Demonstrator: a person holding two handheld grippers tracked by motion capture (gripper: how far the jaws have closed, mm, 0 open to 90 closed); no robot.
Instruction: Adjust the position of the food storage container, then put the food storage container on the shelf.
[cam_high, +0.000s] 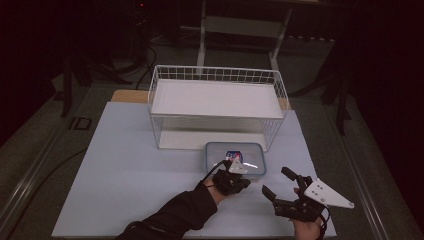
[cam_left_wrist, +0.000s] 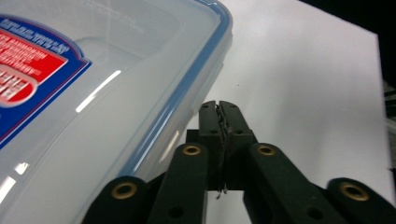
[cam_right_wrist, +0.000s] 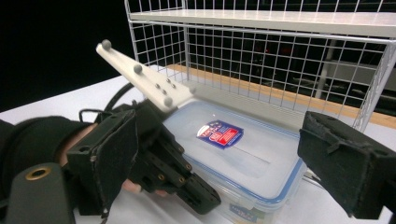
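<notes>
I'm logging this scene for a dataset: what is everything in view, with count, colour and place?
Container: one, clear with blue-rimmed lid and red-blue label, on the table before the rack.
Wire rack: one, white, at the table's far side, its shelf bare.
Table: one, white top.
Left tool: one, black, jaws shut, at the container's near edge.
Right tool: one, black, jaws open, right of the container.
Sleeve: one, dark, left forearm.

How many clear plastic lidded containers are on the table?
1. The clear plastic container with a blue-rimmed lid sits on the white table, just in front of the white wire rack.
</notes>
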